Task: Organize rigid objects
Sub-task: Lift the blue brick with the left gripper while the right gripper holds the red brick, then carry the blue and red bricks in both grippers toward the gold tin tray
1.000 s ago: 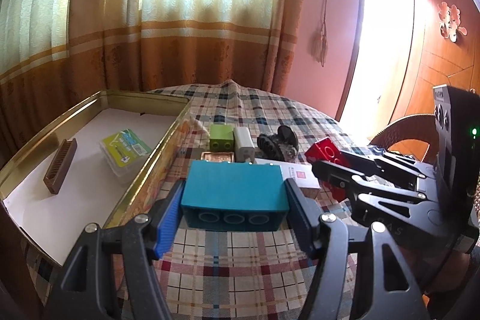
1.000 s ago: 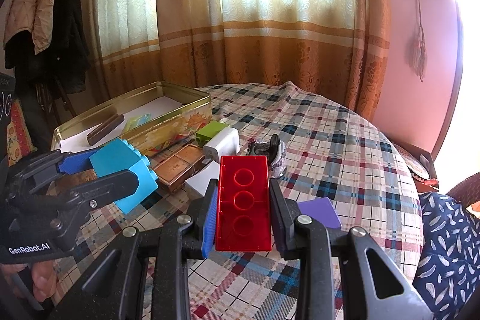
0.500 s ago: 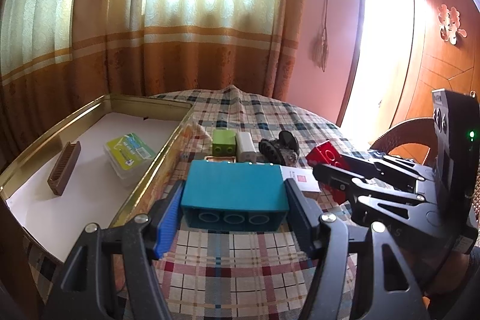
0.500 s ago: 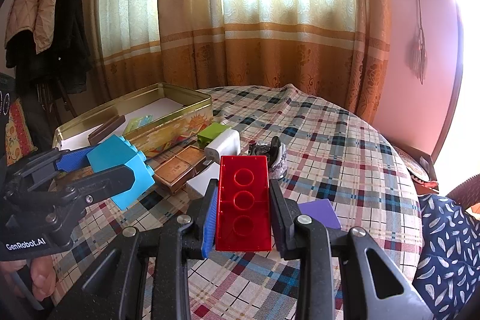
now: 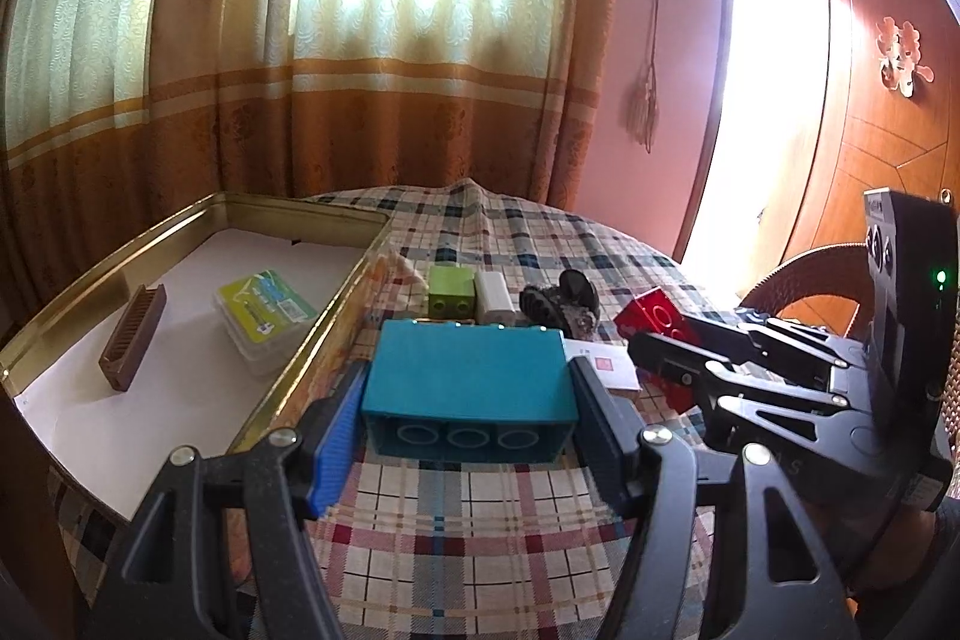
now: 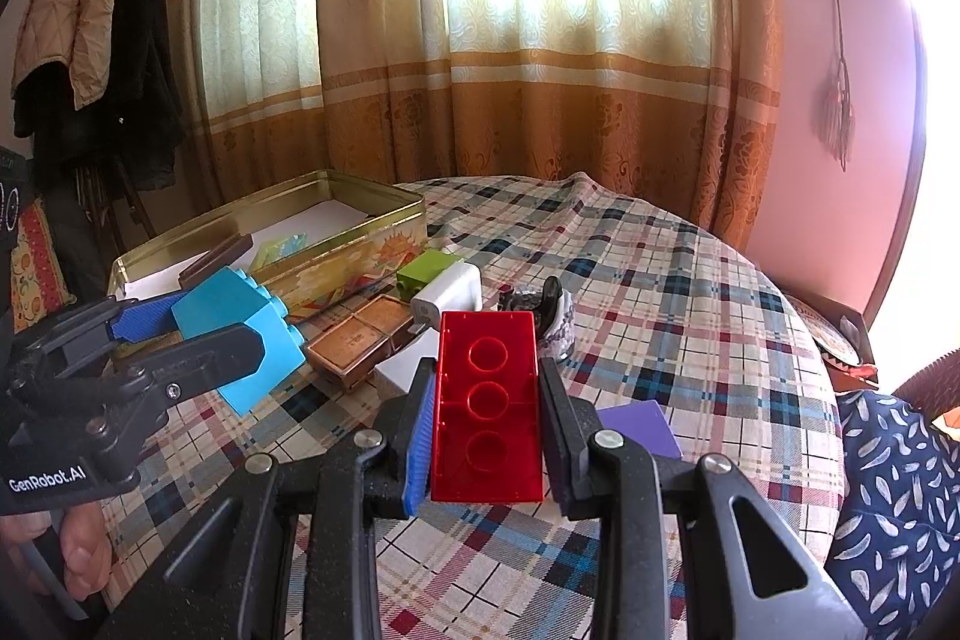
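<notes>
My left gripper [image 5: 468, 400] is shut on a large blue brick [image 5: 471, 385], held above the checked tablecloth with its hollow underside toward the camera. The right wrist view shows that same blue brick [image 6: 240, 334] at the left, clamped in the left gripper [image 6: 198, 334]. My right gripper [image 6: 486, 400] is shut on a red translucent brick [image 6: 487, 400], lengthwise between the pads. From the left wrist view the red brick [image 5: 657, 322] and right gripper [image 5: 666, 346] appear at the right. A gold tin box [image 5: 336, 292] stands to the left.
Inside the tin lie a brown comb-like bar [image 5: 133, 337] and a clear case with a green label [image 5: 264, 313]. On the cloth sit a green brick [image 6: 423, 273], a white charger [image 6: 447, 295], a dark figurine [image 6: 540, 310], copper boxes [image 6: 360, 337], a purple tile [image 6: 639, 427].
The left wrist view has tilted slightly, so the tin and table objects sit a little lower in frame. Both bricks stay clamped; the right gripper has not moved.
</notes>
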